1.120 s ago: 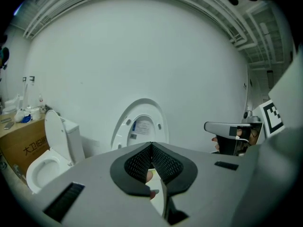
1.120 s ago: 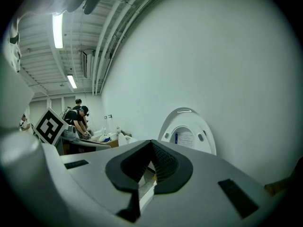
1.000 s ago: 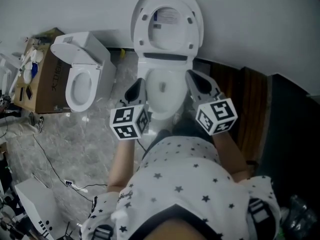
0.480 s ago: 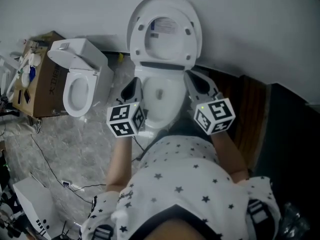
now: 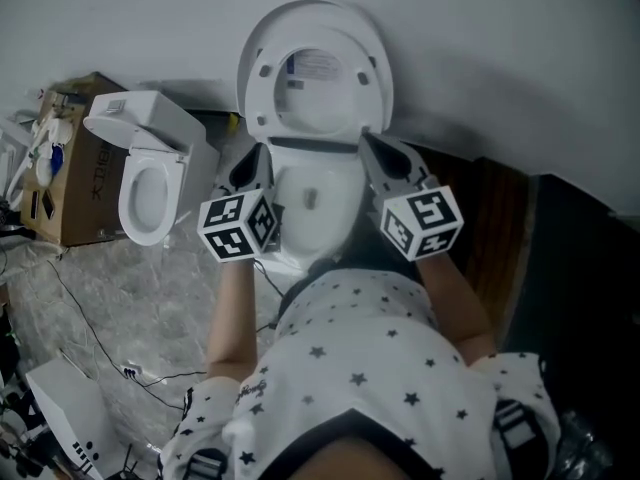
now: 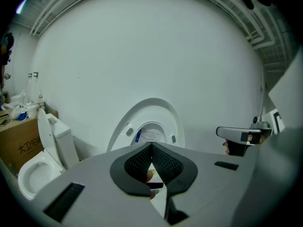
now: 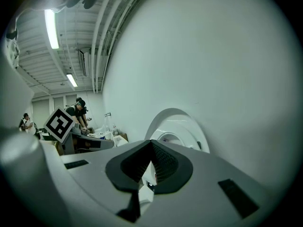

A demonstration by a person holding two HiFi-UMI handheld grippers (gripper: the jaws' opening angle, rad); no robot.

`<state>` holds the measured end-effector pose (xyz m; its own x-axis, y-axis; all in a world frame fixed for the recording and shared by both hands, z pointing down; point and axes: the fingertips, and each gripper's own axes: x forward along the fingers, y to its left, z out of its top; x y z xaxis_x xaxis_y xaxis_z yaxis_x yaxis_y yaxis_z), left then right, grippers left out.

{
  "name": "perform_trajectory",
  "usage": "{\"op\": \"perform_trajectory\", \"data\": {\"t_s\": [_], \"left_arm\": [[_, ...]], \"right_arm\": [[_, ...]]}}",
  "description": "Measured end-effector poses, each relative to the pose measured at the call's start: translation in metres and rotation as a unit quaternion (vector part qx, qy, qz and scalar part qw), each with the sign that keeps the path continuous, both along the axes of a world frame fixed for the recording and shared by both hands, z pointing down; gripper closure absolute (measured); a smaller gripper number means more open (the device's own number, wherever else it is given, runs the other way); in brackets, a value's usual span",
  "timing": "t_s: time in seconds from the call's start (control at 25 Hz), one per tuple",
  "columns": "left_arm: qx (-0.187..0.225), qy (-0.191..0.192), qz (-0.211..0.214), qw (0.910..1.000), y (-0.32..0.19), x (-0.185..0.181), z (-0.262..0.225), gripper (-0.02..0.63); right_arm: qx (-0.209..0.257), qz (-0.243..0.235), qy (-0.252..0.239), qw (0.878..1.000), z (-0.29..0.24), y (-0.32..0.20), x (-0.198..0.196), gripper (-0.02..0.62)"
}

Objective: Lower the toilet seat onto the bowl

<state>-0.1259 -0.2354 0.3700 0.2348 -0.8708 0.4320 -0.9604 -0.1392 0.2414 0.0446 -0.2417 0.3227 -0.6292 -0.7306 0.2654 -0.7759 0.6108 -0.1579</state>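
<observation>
1. The left gripper (image 5: 255, 160) and the right gripper (image 5: 370, 144) are both pinched fully closed on nothing. With jaws like that, either one could only nudge or hook the seat. A smooth tip could skid off the glossy rim partway down.
2. The bowl (image 5: 318, 200) sits open between the two grippers, one at each side above its rim, and neither appears to touch it. If the seat got away, it would likely slam onto this rim.
3. The seat (image 5: 315, 68) stands upright at the bowl's back edge, close against the wall (image 5: 500, 48). It is ahead of both tips and between them, apart from each. The right tip looks nearer its lower corner.
4. Seat and lid look stacked together, so a hook placed too far back might pull the lid down as well.
</observation>
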Motion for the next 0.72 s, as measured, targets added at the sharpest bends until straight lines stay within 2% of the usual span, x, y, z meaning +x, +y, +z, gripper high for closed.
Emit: {"op": "perform_trajectory", "data": {"t_s": [0.72], "left_arm": [[-0.003,-0.007,-0.005,1.0000,-0.098,-0.003,0.001,0.607]], "right_arm": [[-0.013,-0.008,0.010,1.000,0.014,-0.095,0.002,0.589]]}}
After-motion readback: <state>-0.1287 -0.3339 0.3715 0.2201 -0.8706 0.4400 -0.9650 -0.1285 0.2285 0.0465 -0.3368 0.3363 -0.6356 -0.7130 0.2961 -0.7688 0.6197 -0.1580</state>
